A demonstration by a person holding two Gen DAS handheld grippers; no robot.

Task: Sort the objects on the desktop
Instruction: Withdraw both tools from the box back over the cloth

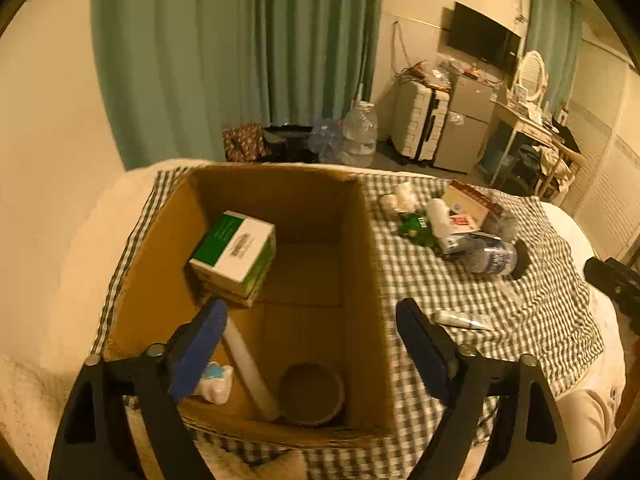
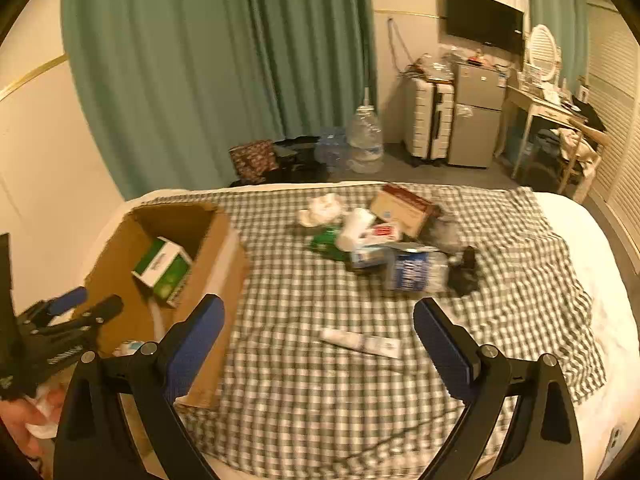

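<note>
left gripper (image 1: 312, 312) jaws spread wide, empty, above the cardboard box (image 1: 368, 280) at the bed's left edge; right gripper (image 2: 316, 316) jaws wide, empty, the tube (image 2: 360, 343) lying between them.

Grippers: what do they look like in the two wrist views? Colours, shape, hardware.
Left gripper and right gripper match: black angular frames with triangular cutouts, silver pivot bolts, and flat fingers faced with blue ribbed pads. No cable shows for certain. No sleeve visible.

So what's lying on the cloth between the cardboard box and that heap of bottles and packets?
Only a small white tube lies apart near the front; otherwise the checked cloth between cardboard box and heap is bare, seen best in the right wrist view.
</note>
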